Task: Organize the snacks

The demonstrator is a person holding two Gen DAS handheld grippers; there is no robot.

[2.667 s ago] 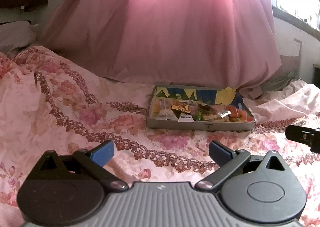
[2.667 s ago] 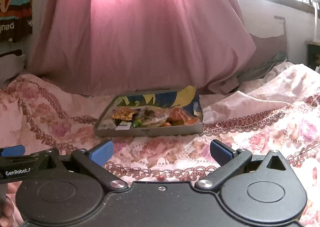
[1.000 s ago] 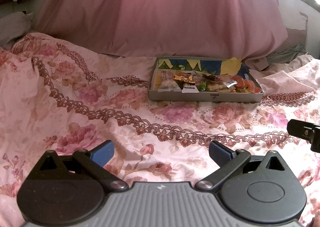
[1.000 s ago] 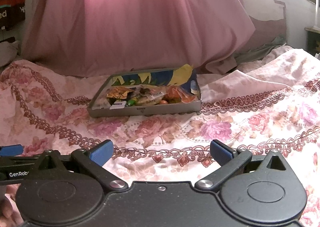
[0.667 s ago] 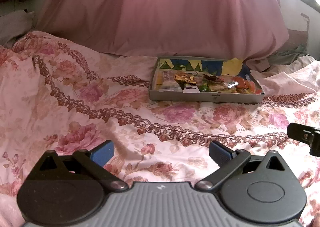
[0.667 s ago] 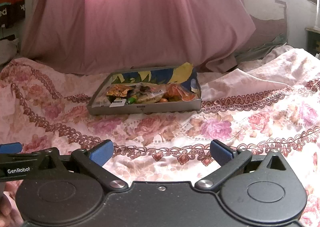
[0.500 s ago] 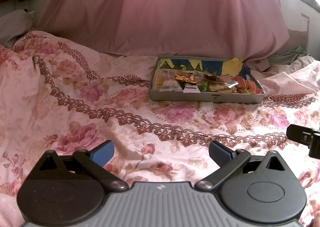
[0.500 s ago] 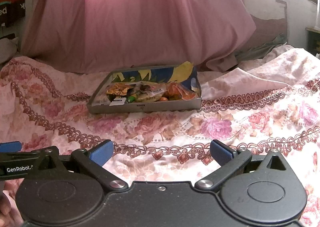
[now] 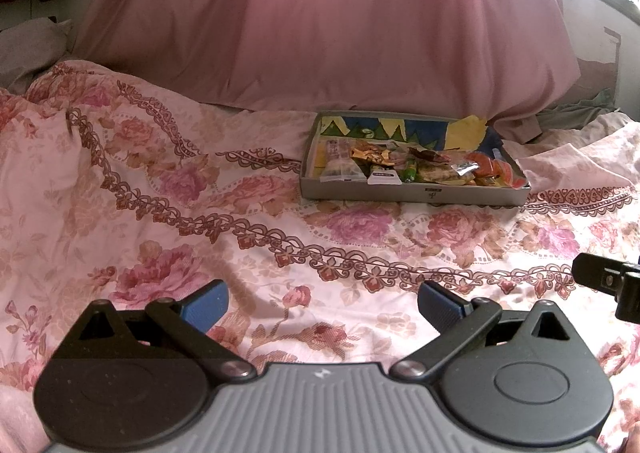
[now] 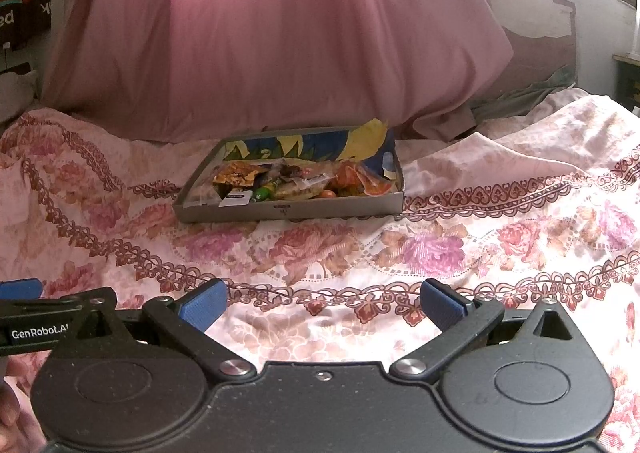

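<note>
A shallow grey cardboard box (image 9: 472, 195) (image 10: 332, 210) lies on the floral bedspread, well ahead of both grippers. It holds several wrapped snacks (image 9: 416, 169) (image 10: 296, 181) in gold, green, white and orange wrappers. My left gripper (image 9: 322, 303) is open and empty, low over the bedspread, with the box ahead to its right. My right gripper (image 10: 322, 303) is open and empty, with the box ahead, slightly left. The left gripper's blue fingertip (image 10: 20, 288) shows at the right wrist view's left edge.
The pink floral bedspread (image 9: 200, 213) (image 10: 500, 233) covers the whole bed, with folds at the right. A pink curtain (image 9: 340, 21) (image 10: 280, 33) hangs behind the box. A grey pillow (image 9: 28, 49) lies at the far left. The right gripper's black tip (image 9: 604, 281) shows at the right.
Both views have pulled back from the box and tilted down over the last seconds, so more bedspread shows in front. Both grippers stay open and empty.
</note>
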